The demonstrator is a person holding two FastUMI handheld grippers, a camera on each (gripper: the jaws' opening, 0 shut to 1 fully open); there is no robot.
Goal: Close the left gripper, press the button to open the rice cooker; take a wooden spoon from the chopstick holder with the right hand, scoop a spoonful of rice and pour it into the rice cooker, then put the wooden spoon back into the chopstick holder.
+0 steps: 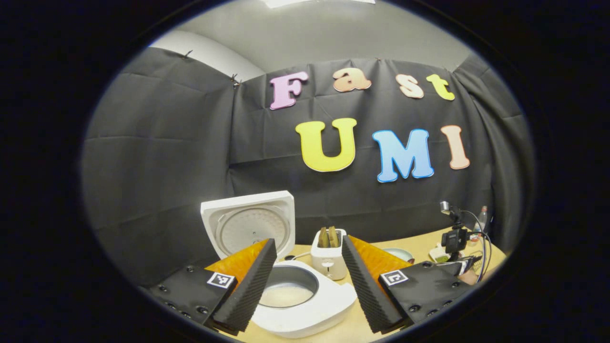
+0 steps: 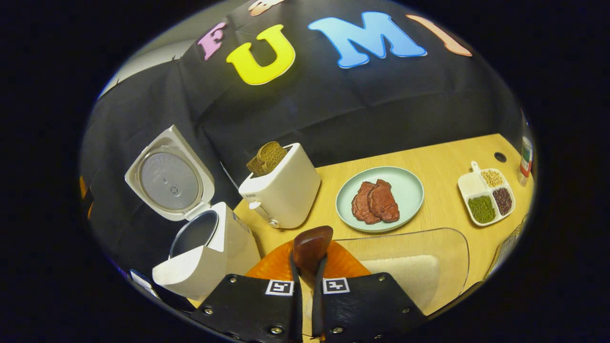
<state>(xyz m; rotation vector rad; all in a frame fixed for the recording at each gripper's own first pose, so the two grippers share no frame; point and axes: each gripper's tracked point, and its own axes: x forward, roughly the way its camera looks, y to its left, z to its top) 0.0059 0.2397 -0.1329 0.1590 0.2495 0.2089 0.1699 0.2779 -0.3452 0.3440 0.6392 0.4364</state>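
Left claw [image 1: 309, 281] hangs wide apart over the near left of the tabletop [image 1: 419, 245], gripping nothing, and between its fingers sits the cooker [image 1: 305, 305], lid [image 1: 250, 224] thrown up and back, pot showing a pale layer at the bottom. Just behind the cooker stands the toaster [image 1: 329, 259] with brown slices poking out of the top. Far right in the left gripper view, a small camera on a stand [image 1: 455, 236] trails cables across the tabletop edge.

Over on the right gripper view, the right claw [image 2: 307, 286] is pinched narrow on the spoon [image 2: 310, 247], whose dark wooden end sticks up between the fingers; whether that is bowl or handle, I cannot tell. The spoon is held above the near middle of the tabletop, with a clear bin [image 2: 414, 267] of rice just to its right. The cooker [image 2: 205, 257] stands open to the left, the toaster [image 2: 283, 190] beyond it, standing between the cooker and the plate. Further right lies a green plate [image 2: 410, 190] with two meat pieces, then a divided tray [image 2: 486, 195] of grains and a bottle [image 2: 525, 159] at the far right edge.
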